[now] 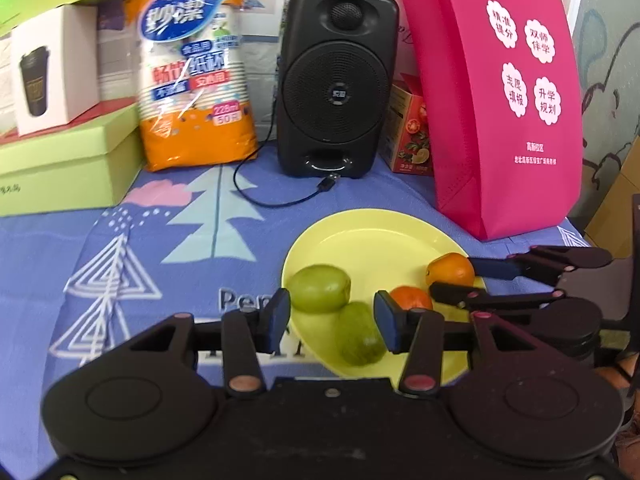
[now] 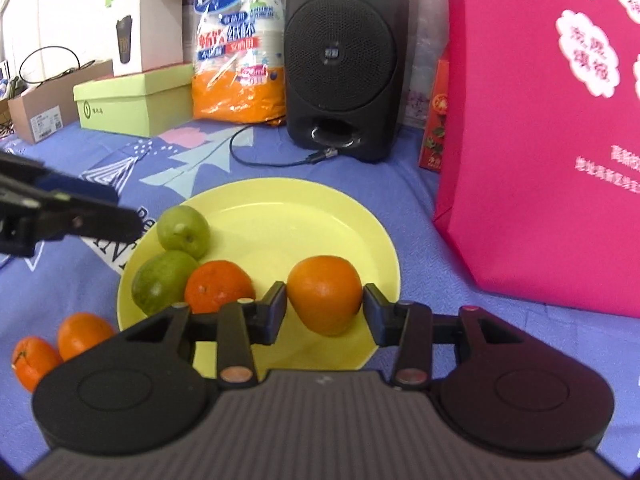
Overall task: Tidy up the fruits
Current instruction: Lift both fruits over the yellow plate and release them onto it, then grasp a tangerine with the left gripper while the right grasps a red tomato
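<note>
A yellow plate point(image 2: 320, 208) lies on the blue patterned cloth. On it are two green fruits point(image 2: 182, 232) point(image 2: 162, 282), a reddish orange point(image 2: 218, 286) and a paler orange point(image 2: 324, 294). My right gripper point(image 2: 325, 306) stands open around the paler orange, its pads a hair off each side while the fruit rests on the plate. My left gripper point(image 1: 332, 304) is open over the plate's left rim. Both green fruits point(image 1: 320, 288) point(image 1: 360, 338) show beneath and past its fingers, and neither is gripped. Two more oranges point(image 2: 82, 334) point(image 2: 34, 360) lie on the cloth left of the plate.
Behind the plate stand a black speaker point(image 1: 336, 80) with a loose cable point(image 1: 280, 200), an orange pack of paper cups point(image 1: 196, 80) and green boxes point(image 1: 60, 168). A pink bag point(image 1: 500, 100) rises close to the plate's right side.
</note>
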`<state>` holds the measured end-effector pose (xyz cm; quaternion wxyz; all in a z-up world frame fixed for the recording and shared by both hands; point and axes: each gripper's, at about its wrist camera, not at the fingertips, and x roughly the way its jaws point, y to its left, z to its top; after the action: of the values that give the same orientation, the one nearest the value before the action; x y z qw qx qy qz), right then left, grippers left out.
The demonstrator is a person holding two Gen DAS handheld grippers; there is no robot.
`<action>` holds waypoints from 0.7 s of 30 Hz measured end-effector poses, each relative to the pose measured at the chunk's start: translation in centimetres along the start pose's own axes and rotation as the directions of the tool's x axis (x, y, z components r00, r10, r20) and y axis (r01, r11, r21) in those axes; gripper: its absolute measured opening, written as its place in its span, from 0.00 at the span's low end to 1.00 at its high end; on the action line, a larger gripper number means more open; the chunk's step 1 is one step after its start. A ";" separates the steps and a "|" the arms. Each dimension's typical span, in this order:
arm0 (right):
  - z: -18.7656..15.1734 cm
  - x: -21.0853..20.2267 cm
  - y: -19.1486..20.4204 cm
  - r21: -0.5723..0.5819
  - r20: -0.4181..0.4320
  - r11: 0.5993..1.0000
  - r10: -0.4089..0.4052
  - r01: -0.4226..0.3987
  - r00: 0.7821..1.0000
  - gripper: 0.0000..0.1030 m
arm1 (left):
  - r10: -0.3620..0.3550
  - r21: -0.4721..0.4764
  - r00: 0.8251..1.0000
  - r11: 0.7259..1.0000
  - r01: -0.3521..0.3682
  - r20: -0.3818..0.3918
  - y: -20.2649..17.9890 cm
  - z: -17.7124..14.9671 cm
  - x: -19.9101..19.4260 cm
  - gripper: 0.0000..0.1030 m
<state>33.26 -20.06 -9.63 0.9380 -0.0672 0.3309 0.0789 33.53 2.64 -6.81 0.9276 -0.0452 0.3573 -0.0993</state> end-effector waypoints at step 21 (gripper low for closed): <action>-8.9 -13.3 4.6 0.036 0.084 0.995 0.088 -0.091 0.993 0.44 | 0.098 0.026 0.992 0.995 -0.100 0.081 -1.5 -12.4 -9.4 0.53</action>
<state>16.71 -18.53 -8.43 0.9475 -0.0305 0.2960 0.1169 18.14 3.06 -9.66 0.9455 -0.0173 0.3201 -0.0567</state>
